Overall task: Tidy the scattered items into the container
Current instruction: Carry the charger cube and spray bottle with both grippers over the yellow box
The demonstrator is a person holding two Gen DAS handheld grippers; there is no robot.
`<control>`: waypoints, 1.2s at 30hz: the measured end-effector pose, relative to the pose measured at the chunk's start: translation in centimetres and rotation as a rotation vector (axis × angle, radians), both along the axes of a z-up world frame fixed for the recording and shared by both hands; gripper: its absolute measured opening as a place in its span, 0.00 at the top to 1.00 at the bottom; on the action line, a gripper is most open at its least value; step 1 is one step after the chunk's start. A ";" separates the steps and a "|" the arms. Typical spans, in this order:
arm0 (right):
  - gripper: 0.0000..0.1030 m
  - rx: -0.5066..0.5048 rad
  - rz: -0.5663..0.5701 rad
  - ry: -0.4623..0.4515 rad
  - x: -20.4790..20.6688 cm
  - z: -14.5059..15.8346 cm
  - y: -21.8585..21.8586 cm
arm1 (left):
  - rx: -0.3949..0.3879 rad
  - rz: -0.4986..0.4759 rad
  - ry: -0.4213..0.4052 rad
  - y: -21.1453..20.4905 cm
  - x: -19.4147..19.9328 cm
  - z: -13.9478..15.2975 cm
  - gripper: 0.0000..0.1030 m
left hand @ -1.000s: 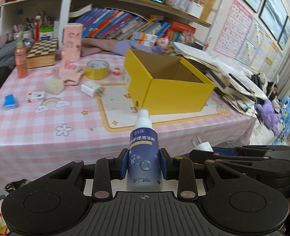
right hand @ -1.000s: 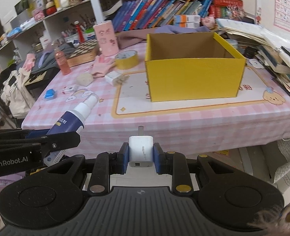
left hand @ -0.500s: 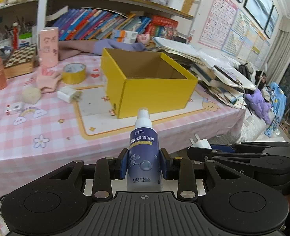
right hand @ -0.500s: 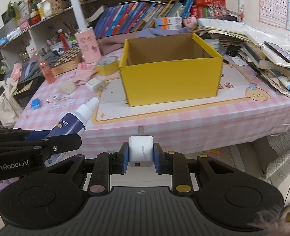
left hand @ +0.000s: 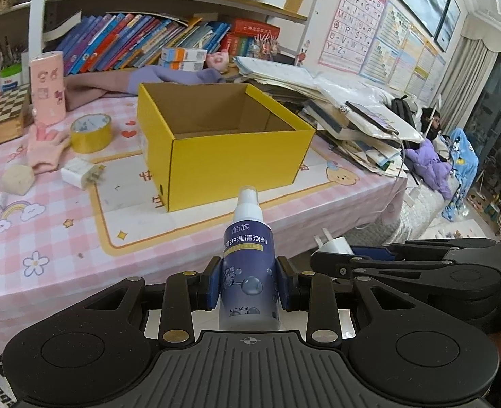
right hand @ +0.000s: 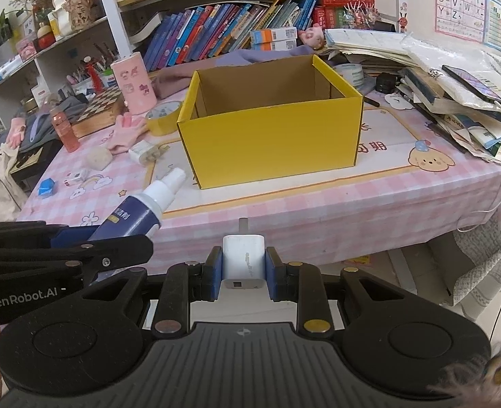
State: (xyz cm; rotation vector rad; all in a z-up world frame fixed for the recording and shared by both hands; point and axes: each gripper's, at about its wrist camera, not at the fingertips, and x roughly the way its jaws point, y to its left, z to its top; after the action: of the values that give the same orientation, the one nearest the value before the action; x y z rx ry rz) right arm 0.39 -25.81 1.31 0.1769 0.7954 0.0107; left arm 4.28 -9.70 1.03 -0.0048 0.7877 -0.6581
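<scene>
An open yellow cardboard box (left hand: 237, 156) (right hand: 271, 142) stands on the pink checked table (left hand: 46, 238); what I see of its inside is bare. My left gripper (left hand: 249, 284) is shut on a dark blue spray bottle (left hand: 248, 272) with a white nozzle, held in front of the table's near edge. The bottle also shows in the right wrist view (right hand: 141, 210). My right gripper (right hand: 244, 272) is shut on a white charger plug (right hand: 244, 265), prongs forward, beside the left one and off the table edge. The plug also shows in the left wrist view (left hand: 332, 246).
Left of the box lie a yellow tape roll (left hand: 90, 132), a pink glove (left hand: 45, 148), another white charger (left hand: 80, 173), a beige block (left hand: 17, 178) and a pink cylinder (left hand: 48, 91). A stack of books and papers (left hand: 345, 108) crowds the right. A chessboard box (right hand: 97, 108) sits far left.
Both grippers, still holding the bottle and the plug, have come closer to the table; the box looks larger and nearer in both views.
</scene>
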 end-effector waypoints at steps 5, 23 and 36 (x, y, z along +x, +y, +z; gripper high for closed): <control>0.77 0.005 0.000 0.010 1.1 -0.2 -0.5 | 0.005 -0.014 0.005 -0.7 0.8 -0.3 0.70; 0.77 -0.028 0.031 -0.123 7.7 2.2 -3.9 | -0.028 -0.040 -0.130 -4.1 5.7 2.6 0.70; 0.77 -0.040 0.151 -0.180 16.4 3.7 -7.5 | -0.021 0.065 -0.151 -7.4 13.0 3.8 0.70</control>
State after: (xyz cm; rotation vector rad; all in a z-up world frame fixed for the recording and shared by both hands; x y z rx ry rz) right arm 16.83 -33.33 5.04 0.0766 0.6274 0.1511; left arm 17.33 -17.07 4.79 0.0004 0.6326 -0.5981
